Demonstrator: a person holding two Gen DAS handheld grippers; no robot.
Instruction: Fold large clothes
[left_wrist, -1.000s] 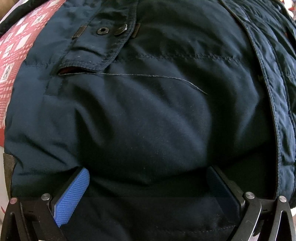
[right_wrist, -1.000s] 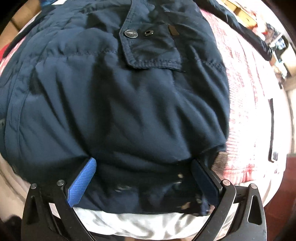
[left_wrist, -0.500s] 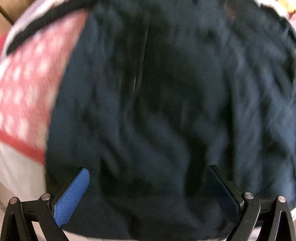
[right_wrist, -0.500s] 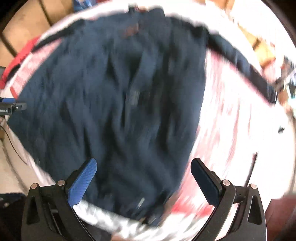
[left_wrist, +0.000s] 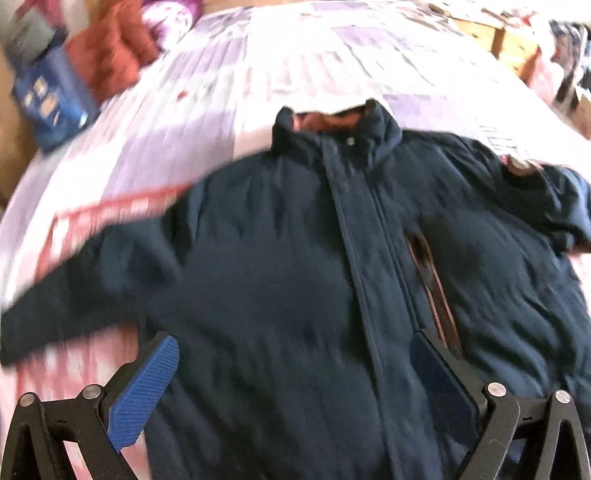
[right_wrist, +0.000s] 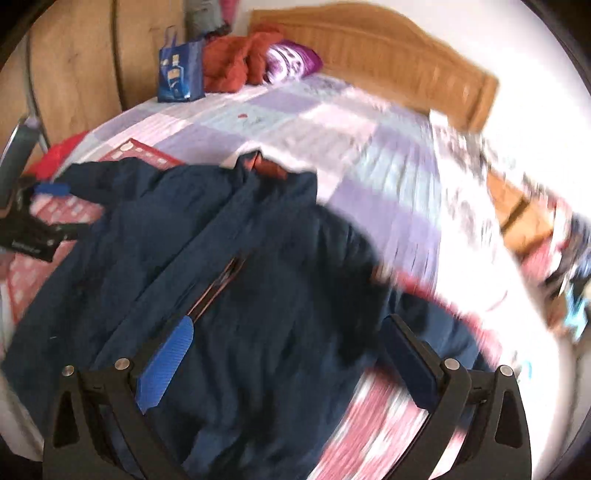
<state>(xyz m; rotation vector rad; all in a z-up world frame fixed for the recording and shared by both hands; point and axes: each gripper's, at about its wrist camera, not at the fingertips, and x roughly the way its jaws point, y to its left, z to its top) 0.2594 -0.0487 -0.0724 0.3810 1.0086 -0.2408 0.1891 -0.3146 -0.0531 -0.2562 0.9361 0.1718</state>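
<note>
Both tools pulled back off jacket (left_wrist: 288, 280) (blue bag (right_wrist: 181, 70) beyond).

Pretty clearly someone's bedroom at home. Ahead of the tongs is a bed with a patchwork quilt (right_wrist: 332, 125) and a wooden headboard (right_wrist: 373, 55). A purple pillow (right_wrist: 291, 62) lies by it.

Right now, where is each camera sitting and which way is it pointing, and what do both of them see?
Left wrist: rides the left gripper, above the navy jacket, looking up its front toward the collar; both open fingers show, no hand.
Right wrist: rides the right gripper, above the jacket's other side, facing the wooden headboard; both open fingers show, plus the left gripper at the left edge.
Shared: the jacket, the patchwork bedspread, the blue bag, the red garment.
</note>
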